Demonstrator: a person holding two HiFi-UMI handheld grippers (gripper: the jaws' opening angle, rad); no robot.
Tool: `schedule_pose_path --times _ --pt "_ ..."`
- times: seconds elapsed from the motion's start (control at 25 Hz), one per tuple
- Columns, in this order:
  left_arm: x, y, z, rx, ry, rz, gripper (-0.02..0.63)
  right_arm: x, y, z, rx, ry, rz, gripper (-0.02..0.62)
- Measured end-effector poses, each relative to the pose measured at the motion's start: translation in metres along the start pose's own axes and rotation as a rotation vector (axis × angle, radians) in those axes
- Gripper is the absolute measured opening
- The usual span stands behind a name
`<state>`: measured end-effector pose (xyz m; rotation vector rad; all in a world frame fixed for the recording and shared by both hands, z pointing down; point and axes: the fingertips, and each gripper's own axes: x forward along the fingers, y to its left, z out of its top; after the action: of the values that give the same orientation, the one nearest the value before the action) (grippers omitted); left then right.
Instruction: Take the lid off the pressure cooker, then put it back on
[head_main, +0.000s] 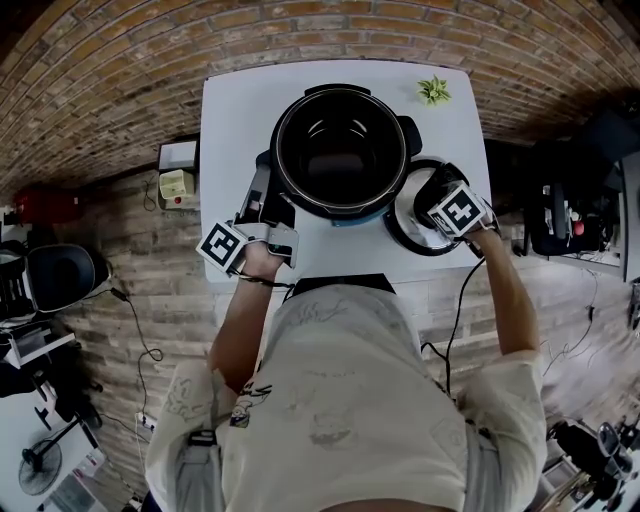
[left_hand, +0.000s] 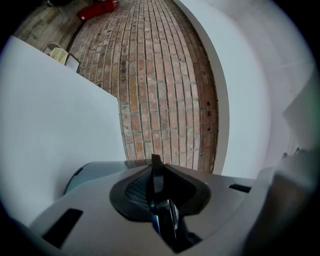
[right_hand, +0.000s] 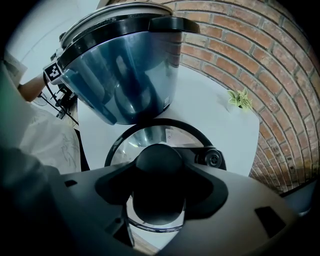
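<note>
White table (head_main: 232, 110): lid (right_hand: 145, 137) is lying flat (knob (right_hand: 158, 161) up), right gripper (right_hand: 159, 192) clamping that knob, left gripper (left_hand: 161, 202) pinching the cooker's side handle (left_hand: 156, 172).

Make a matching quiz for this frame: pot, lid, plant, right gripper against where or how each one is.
Things:
1 pot
2 lid
3 plant
4 right gripper

Places or states:
A at the far right corner of the table
B shut on the knob
C uncovered, mid-table
D flat on the table, right of the pot

Pairs: 1-C, 2-D, 3-A, 4-B
</note>
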<state>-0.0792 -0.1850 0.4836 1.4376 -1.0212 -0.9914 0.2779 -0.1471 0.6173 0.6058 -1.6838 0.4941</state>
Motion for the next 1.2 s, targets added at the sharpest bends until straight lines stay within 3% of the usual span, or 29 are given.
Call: schedule_pose_path --times 0.48,0.88,1.2 --pt "0.0 0.0 -0.001 0.008 0.002 0.005 0.074 -0.024 -0.008 -0.006 0.002 0.018 0.011 0.293" --pt "0.0 -0.001 -0.001 0.001 0.003 -0.001 0.074 -0.115 -0.026 -0.003 -0.067 0.05 -0.036 0.293" --pt "0.001 -0.002 -0.001 -0.001 0.004 -0.009 0.074 -0.198 -0.026 0.034 -0.157 0.008 -0.06 0.293"
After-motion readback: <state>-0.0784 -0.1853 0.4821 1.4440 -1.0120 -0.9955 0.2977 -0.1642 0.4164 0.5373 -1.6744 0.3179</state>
